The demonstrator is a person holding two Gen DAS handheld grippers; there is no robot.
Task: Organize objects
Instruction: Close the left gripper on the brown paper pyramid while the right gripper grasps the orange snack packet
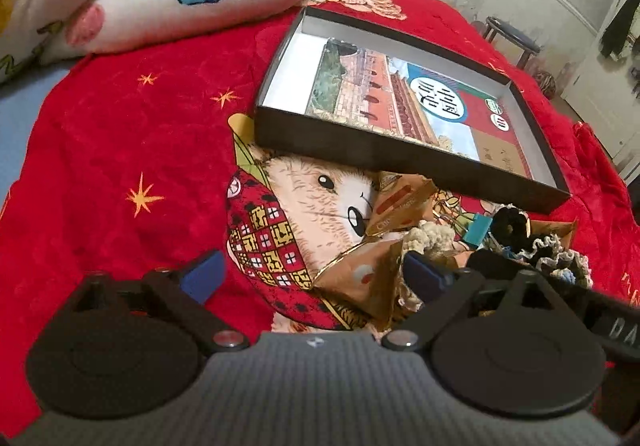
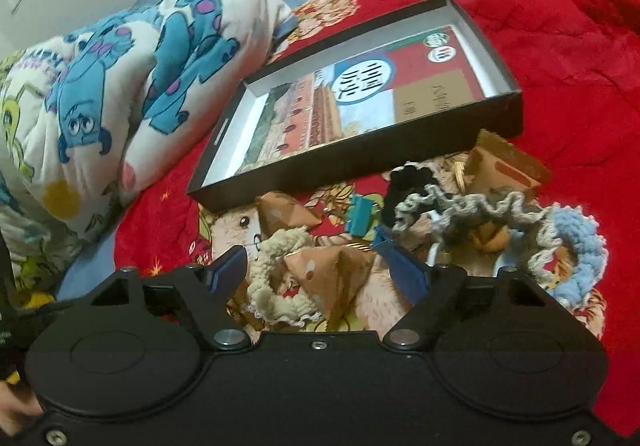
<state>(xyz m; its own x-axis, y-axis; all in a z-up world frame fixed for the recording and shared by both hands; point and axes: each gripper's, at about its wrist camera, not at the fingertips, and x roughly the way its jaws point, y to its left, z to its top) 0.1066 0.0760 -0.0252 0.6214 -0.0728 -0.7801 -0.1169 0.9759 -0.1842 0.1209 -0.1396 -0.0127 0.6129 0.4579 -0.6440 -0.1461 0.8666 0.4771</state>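
Black shallow box lies lidless; picture book inside.

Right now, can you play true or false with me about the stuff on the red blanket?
1. The shallow black cardboard box holds a picture book. True.
2. The teal metal binder clip lies inside the box. False: it lies on the red plush blanket, outside the box.
3. The right gripper is open above a brown folded paper packet. True.
4. The left gripper is shut on a scrunchie. False: it is open and holds nothing.
5. The fluffy light-blue scrunchie lies on the blanket. True.
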